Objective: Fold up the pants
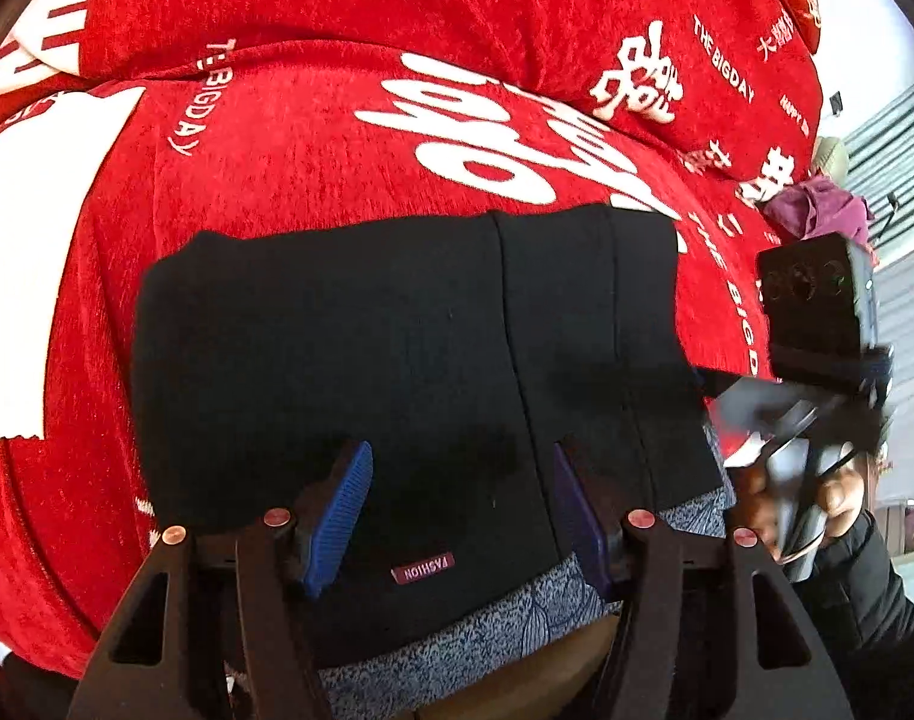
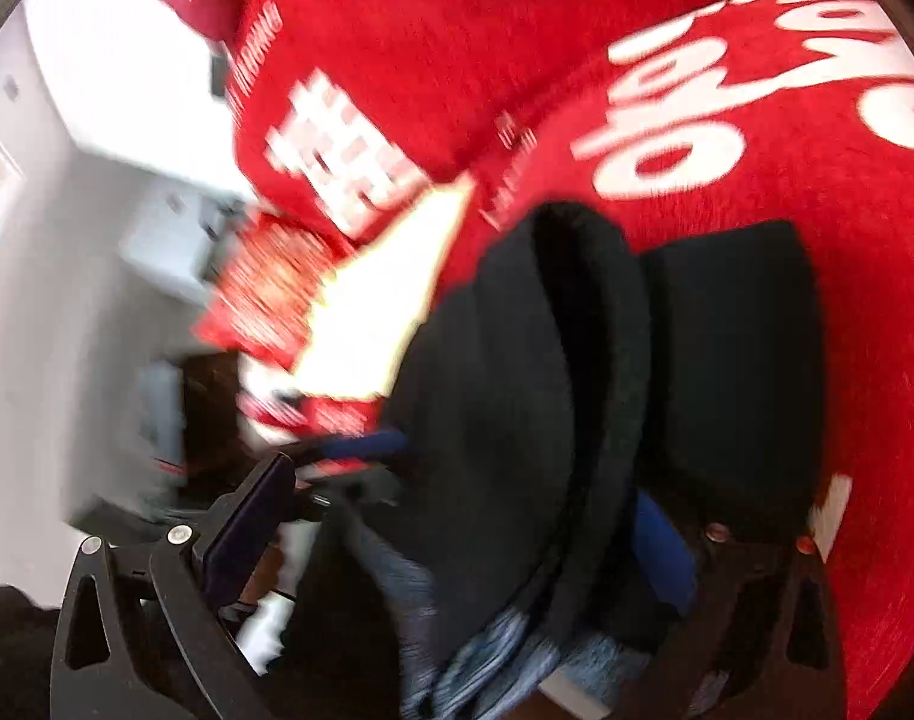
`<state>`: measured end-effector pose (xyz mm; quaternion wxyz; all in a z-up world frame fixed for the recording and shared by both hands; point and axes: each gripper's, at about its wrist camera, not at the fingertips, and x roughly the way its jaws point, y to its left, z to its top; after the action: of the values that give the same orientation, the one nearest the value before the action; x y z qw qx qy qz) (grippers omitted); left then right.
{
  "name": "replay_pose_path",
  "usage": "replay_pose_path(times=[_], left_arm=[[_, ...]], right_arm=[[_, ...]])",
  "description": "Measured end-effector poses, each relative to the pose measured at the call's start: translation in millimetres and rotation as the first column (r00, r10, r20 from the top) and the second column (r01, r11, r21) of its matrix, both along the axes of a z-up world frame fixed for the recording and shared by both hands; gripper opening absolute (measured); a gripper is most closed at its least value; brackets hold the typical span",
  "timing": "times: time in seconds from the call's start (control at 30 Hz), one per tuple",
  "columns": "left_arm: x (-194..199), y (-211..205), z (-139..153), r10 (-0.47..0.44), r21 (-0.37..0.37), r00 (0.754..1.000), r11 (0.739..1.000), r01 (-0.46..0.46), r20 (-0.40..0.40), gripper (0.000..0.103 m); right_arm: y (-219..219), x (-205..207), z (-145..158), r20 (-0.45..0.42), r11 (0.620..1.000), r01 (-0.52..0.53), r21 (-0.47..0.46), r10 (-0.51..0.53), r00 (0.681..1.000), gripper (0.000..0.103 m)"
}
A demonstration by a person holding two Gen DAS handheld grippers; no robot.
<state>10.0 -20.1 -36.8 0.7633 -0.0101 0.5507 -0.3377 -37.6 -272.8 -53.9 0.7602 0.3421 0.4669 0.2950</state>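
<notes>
Your left gripper (image 1: 457, 516) is spread open right over the near edge of the black pants (image 1: 396, 360), pads either side of the little label (image 1: 423, 573), nothing pinched. The pants are already a folded block on the red blanket (image 1: 336, 168), long axis running straight away from you. Your right gripper (image 2: 450, 534) is open too, at the right-hand edge where the layers stack; it's blurry, but I'd say it's nearer that loose edge.

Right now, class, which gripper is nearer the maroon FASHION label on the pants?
Left. The left gripper straddles the FASHION label on the pants; the right gripper is off their right edge.
</notes>
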Motion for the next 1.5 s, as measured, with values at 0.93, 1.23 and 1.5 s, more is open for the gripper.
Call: replay_pose_path(times=[0.93, 1.23, 1.5], left_arm=[[-6, -49, 5, -0.017, 0.065, 0.997, 0.998, 0.012, 0.072, 0.099], [-20, -1, 5, 0.129, 0.122, 0.987, 0.982, -0.141, 0.1, 0.099], [-21, 13, -17, 0.16, 0.141, 0.985, 0.976, -0.168, 0.069, 0.099]], right_arm=[[-42, -25, 3, -0.048, 0.961, 0.192, -0.199, -0.205, 0.978, 0.032], [-14, -38, 89, 0.268, 0.861, 0.327, -0.39, -0.234, 0.935, 0.094], [11, 55, 27, 0.067, 0.841, 0.098, -0.532, -0.073, 0.995, 0.095]])
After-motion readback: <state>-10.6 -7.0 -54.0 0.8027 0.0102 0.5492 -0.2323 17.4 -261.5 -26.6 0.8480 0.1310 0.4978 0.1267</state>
